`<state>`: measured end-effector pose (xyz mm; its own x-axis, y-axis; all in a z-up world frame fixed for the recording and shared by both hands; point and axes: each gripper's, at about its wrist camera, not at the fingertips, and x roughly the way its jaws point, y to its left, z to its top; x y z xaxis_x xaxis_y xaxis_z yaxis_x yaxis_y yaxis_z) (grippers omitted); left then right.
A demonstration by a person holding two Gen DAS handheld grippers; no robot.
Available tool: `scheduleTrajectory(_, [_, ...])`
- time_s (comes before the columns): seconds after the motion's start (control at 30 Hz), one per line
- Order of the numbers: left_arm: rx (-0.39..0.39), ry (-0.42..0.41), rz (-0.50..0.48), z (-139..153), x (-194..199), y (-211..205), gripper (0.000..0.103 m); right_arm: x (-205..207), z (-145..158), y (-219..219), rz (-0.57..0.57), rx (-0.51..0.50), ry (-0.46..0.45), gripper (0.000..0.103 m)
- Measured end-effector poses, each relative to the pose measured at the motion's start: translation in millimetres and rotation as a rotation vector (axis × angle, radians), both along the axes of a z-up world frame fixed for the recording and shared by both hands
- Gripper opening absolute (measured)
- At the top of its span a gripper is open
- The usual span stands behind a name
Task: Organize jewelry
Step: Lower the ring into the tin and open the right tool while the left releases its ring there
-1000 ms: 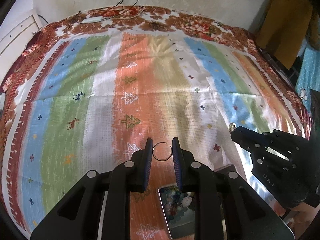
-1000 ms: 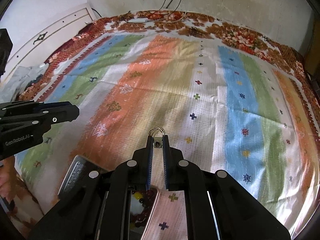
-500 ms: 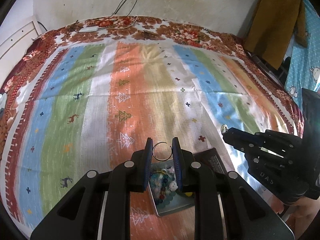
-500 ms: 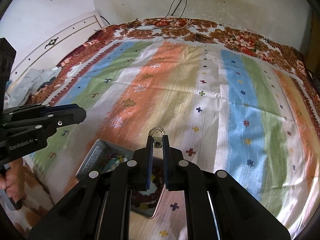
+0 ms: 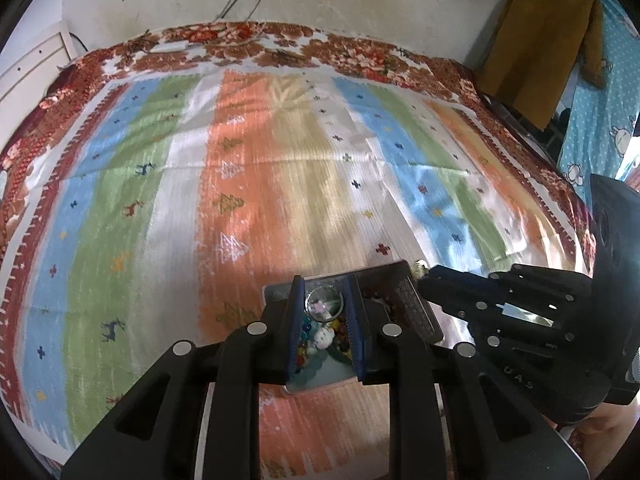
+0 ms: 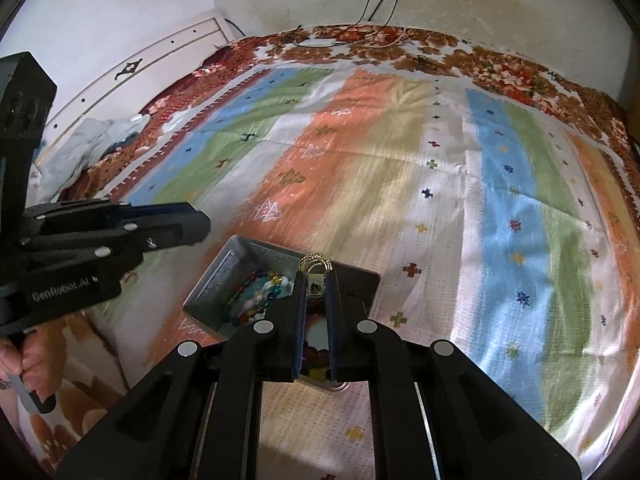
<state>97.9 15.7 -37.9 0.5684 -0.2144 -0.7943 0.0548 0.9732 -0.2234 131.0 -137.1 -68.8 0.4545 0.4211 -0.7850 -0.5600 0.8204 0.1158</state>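
Note:
My left gripper (image 5: 323, 289) is shut on a thin silver hoop ring (image 5: 324, 300) and holds it over an open metal tin (image 5: 416, 308) of coloured beads and trinkets (image 5: 324, 336). My right gripper (image 6: 316, 276) is shut on a gold twisted earring (image 6: 316, 262) above the same tin (image 6: 224, 272), whose beads (image 6: 256, 292) show to its left. The right gripper also shows in the left wrist view (image 5: 424, 276), at the tin's right edge. The left gripper shows in the right wrist view (image 6: 200, 226), left of the tin.
The tin lies near the front edge of a bed covered by a striped cloth (image 5: 248, 184) with a floral border (image 6: 500, 68). A white headboard (image 6: 132, 76) and crumpled cloth (image 6: 92, 144) lie left. A blue curtain (image 5: 600, 92) hangs right.
Both grippers have drawn back toward the bed's near edge while keeping their grip. The tin has come from under the fingers into view, and both held pieces now hang over it.

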Motion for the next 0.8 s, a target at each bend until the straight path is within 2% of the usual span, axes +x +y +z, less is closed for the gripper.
scheduleTrajectory(0.03, [0.001, 0.004, 0.007, 0, 0, 1, 0.034, 1, -1, 0, -0.002, 0.004, 0.008, 0.013])
scheduleTrajectory(0.07, [-0.001, 0.001, 0.016, 0, -1, 2, 0.040, 2, 0, -2, -0.013, 0.008, 0.009, 0.024])
scheduleTrajectory(0.13, [-0.003, 0.001, 0.026, 1, -1, 5, 0.043, 3, 2, -7, -0.034, 0.019, 0.004, 0.042])
scheduleTrajectory(0.2, [-0.012, 0.006, 0.037, 1, 0, 9, 0.048, 4, 3, -10, -0.044, 0.024, 0.003, 0.043])
scheduleTrajectory(0.43, [-0.006, 0.002, 0.026, 1, -5, 11, 0.053, 4, 2, -16, -0.058, 0.023, 0.008, 0.049])
scheduleTrajectory(0.63, [0.023, 0.001, 0.020, -1, -13, 8, 0.061, 0, 4, -27, -0.081, 0.046, 0.000, 0.058])
scheduleTrajectory(0.7, [0.034, -0.007, 0.019, -1, -17, 7, 0.068, -2, 6, -30, -0.093, 0.052, -0.011, 0.059])
scheduleTrajectory(0.8, [0.044, -0.021, 0.012, -1, -24, 5, 0.079, -9, 10, -36, -0.098, 0.055, -0.039, 0.069])
